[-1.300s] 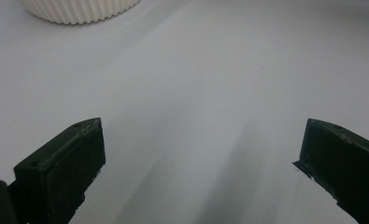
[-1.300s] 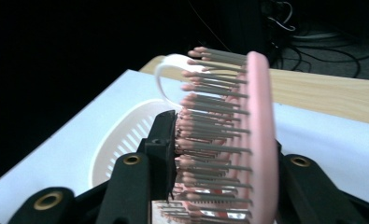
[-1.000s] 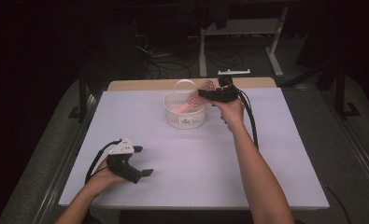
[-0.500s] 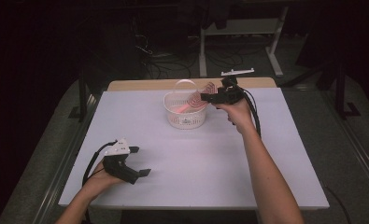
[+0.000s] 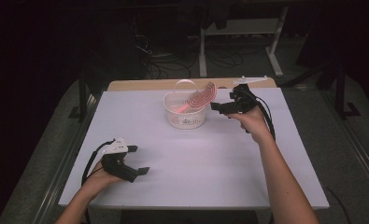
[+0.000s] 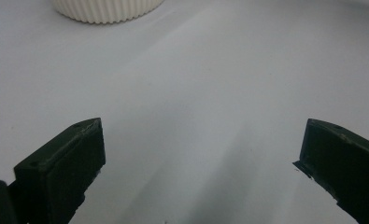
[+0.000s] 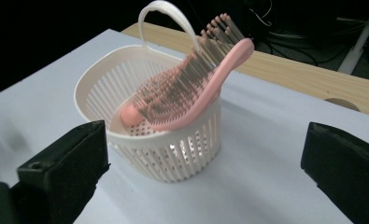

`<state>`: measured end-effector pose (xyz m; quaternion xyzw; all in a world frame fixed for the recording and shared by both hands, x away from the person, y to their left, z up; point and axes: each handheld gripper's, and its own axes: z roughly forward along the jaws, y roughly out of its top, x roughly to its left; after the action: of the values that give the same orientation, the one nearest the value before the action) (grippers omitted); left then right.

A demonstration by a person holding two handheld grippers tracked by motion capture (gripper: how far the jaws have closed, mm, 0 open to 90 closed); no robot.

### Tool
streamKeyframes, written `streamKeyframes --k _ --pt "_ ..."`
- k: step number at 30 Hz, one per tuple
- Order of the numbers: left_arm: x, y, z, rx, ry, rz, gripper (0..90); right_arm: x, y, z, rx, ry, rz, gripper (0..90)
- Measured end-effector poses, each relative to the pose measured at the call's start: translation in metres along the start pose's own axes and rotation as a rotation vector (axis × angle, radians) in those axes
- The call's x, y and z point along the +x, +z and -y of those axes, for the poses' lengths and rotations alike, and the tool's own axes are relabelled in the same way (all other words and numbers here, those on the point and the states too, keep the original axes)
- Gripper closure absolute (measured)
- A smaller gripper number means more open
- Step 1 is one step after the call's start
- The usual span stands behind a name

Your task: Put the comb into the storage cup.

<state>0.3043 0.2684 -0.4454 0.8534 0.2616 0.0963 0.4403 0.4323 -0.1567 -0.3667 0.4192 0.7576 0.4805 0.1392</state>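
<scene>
Hovering right gripper [image 5: 221, 107]: held just beside the basket, jaws spread wide, nothing between them.
Left gripper [image 5: 138, 161]: low over the near-left of the table, jaws wide apart, empty.
Basket [image 7: 126, 84]: white, slotted, upright near the table's far edge.
Hairbrush [image 7: 187, 88]: pink, lying inside the basket, head leaning over the rim.
Table [image 5: 210, 154]: white top.

Only the basket [image 5: 185, 112] interrupts the broad open table [image 5: 210, 163].
</scene>
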Motion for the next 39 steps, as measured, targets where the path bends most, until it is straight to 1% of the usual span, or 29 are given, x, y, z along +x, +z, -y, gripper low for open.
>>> streamKeyframes --k 3,4,7,10,15,21,23,24,26,33,39 --pt "0.001 0.000 0.000 0.003 -0.003 -0.004 0.4 0.003 -0.004 0.003 0.002 -0.024 -0.001 0.2" --pt "0.001 0.000 0.000 0.002 -0.003 -0.005 0.4 0.004 -0.006 0.004 -0.004 -0.033 -0.009 0.2" --pt "0.000 0.000 -0.001 -0.006 0.002 -0.011 0.4 0.007 -0.009 0.009 -0.009 -0.049 -0.014 0.0" --pt "0.000 -0.001 -0.002 -0.009 -0.001 -0.014 0.4 0.011 -0.010 0.014 0.007 -0.092 -0.005 0.0" --pt "0.000 -0.004 0.000 -0.013 -0.008 -0.014 0.4 0.014 -0.015 0.022 -0.001 -0.105 -0.016 0.0" --pt "0.005 -0.008 0.001 -0.030 -0.022 -0.016 0.4 0.022 -0.019 0.037 -0.006 -0.125 -0.021 0.0" --pt "0.006 -0.008 0.000 -0.032 -0.025 -0.016 0.4 0.024 -0.019 0.039 -0.003 -0.135 -0.023 0.0" --pt "0.008 -0.009 0.000 -0.038 -0.029 -0.016 0.4 0.027 -0.018 0.044 0.009 -0.153 -0.024 0.0" --pt "0.009 -0.009 -0.001 -0.042 -0.032 -0.017 0.4 0.030 -0.018 0.048 0.021 -0.166 -0.020 0.0" --pt "0.009 -0.007 -0.002 -0.033 -0.025 -0.014 0.4 0.036 -0.027 0.067 0.039 -0.167 -0.014 0.0" --pt "0.009 -0.006 -0.002 -0.028 -0.023 -0.014 0.4 0.040 -0.035 0.083 0.052 -0.165 -0.024 0.0"
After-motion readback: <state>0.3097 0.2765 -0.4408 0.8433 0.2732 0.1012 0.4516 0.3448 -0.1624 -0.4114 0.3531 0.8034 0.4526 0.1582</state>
